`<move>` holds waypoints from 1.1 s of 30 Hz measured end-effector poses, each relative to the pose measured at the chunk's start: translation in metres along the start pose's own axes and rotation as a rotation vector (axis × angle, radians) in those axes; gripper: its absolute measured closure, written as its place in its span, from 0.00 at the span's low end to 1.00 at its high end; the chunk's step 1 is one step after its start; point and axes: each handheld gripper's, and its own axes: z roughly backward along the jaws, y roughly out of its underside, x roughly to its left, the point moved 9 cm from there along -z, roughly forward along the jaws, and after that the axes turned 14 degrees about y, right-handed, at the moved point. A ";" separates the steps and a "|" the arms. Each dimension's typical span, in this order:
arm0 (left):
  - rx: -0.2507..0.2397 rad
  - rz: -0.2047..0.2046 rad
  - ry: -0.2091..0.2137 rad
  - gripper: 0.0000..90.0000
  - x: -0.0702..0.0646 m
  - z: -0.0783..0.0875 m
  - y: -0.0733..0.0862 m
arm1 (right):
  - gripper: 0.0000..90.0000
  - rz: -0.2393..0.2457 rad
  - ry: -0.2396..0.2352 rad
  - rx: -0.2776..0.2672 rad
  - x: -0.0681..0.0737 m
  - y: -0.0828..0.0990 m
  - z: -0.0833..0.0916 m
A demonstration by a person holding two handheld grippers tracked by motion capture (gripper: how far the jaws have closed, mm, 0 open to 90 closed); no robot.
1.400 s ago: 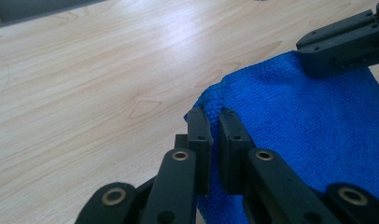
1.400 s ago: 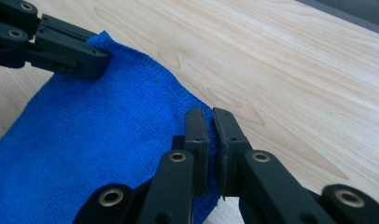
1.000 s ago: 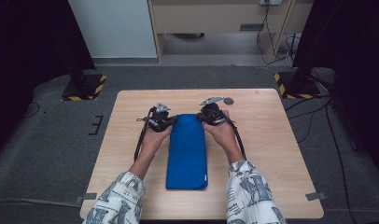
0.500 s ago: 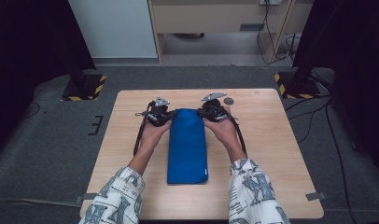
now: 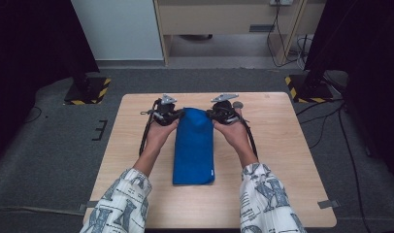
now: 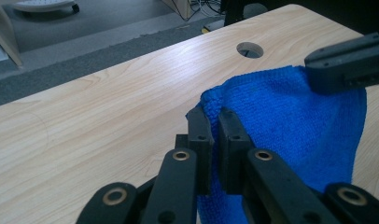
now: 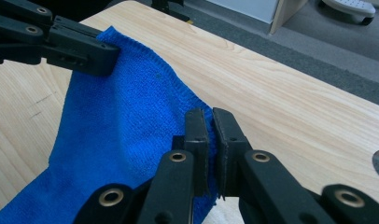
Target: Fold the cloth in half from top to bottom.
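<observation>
A blue towel (image 5: 194,145) lies folded lengthwise down the middle of the wooden table (image 5: 282,145). My left gripper (image 5: 178,115) is shut on its far left corner, and my right gripper (image 5: 210,114) is shut on its far right corner. The far end of the towel is lifted a little off the table. In the left gripper view the jaws pinch the blue towel (image 6: 281,121) at its edge, my left gripper (image 6: 214,114) closed tight. In the right gripper view my right gripper (image 7: 210,114) clamps the hem of the blue towel (image 7: 122,121), with the other gripper's jaws at the upper left.
A round cable hole (image 5: 238,104) sits in the table just beyond the right gripper. Bare tabletop (image 6: 85,121) lies on both sides of the towel. Black stands with yellow-striped bases (image 5: 88,91) flank the table's far corners on the grey floor.
Both grippers have drawn closer together at the towel's far end, bunching it narrower and raising it slightly; the towel's near end has stayed put.
</observation>
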 end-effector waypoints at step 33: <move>0.014 -0.059 0.005 0.94 -0.015 0.025 0.016 | 0.95 0.027 -0.028 -0.051 0.024 0.006 0.025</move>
